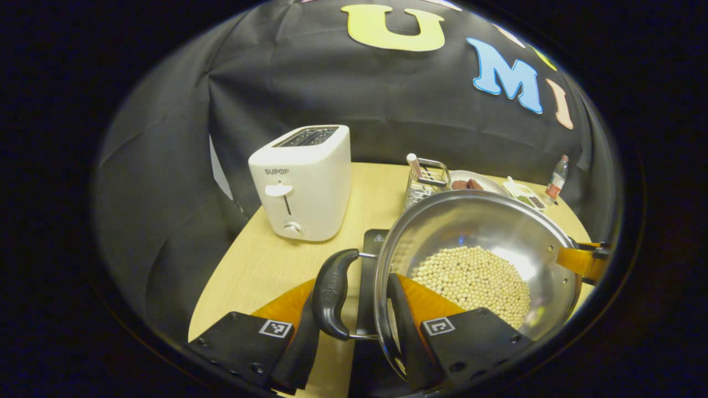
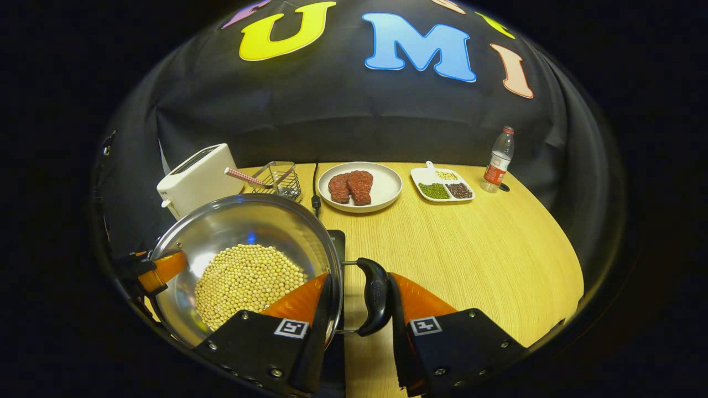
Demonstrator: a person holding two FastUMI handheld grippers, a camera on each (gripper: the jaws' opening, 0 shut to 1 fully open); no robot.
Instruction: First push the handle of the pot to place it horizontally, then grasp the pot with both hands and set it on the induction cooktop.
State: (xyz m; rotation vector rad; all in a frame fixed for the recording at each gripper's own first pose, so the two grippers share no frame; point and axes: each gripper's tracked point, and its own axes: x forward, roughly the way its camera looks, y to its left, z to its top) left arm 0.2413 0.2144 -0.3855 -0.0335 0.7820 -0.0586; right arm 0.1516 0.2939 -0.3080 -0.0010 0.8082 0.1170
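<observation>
A steel pot (image 1: pixel 498 221) (image 2: pixel 243 221) holding pale soybeans (image 1: pixel 475 276) (image 2: pixel 243 282) sits over the black induction cooktop (image 1: pixel 375 243) (image 2: pixel 337 243); whether it rests on it I cannot tell. My left gripper (image 1: pixel 354 284) is shut on one black side handle (image 1: pixel 332 293), one finger outside the handle and the other inside the pot wall. My right gripper (image 2: pixel 360 279) clamps the opposite handle (image 2: pixel 377 301) the same way. Each gripper appears across the pot in the other's view, the right gripper (image 1: pixel 581 260) and the left gripper (image 2: pixel 160 268).
A white toaster (image 1: pixel 301 182) (image 2: pixel 196 177) and a wire basket (image 1: pixel 426 179) (image 2: pixel 276 179) stand behind the pot. Farther back are a plate of meat (image 2: pixel 381 171), a divided bean dish (image 2: pixel 442 185), a bottle (image 2: pixel 498 160) and a black cable (image 2: pixel 315 188). Bare wooden table (image 2: pixel 470 249) lies right.
</observation>
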